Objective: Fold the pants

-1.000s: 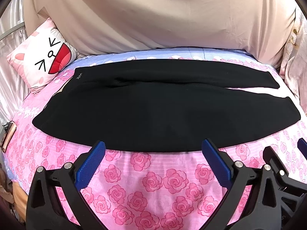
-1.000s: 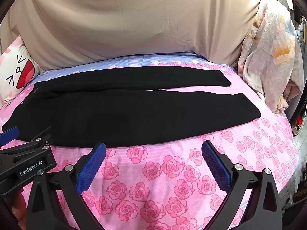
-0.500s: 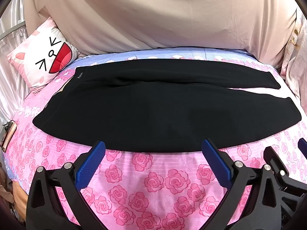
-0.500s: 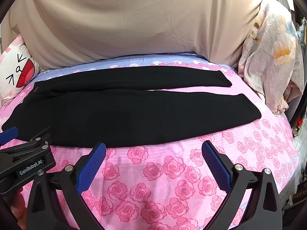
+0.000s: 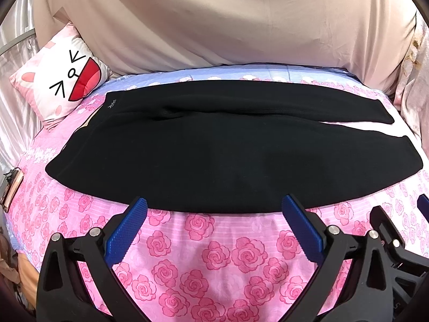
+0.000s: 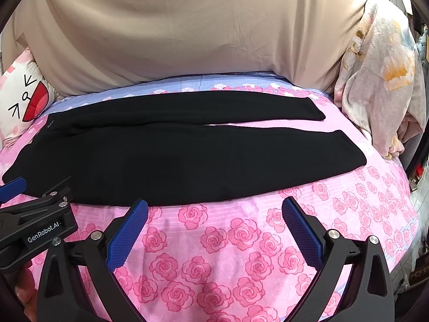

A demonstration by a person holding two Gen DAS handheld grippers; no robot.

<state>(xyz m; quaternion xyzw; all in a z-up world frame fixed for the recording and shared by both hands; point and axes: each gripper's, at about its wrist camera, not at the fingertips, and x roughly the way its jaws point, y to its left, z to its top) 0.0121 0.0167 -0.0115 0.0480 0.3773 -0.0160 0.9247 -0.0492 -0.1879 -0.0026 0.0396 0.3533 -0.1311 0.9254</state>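
I see the pants (image 5: 228, 158) lying crosswise just ahead of both wide-apart, empty claws, left claw (image 5: 214, 230) nearer the waist, right claw (image 6: 214, 230) nearer the leg ends.

left gripper (image 5: 213, 228): jaws spread wide, empty, held low and level, pointing forward | right gripper (image 6: 214, 228): jaws spread wide, empty, same low forward pose | spacing: the two sat side by side, close, left one's black body showing at the right view's left edge | a fingertip (image 6: 25, 292) showed beneath it
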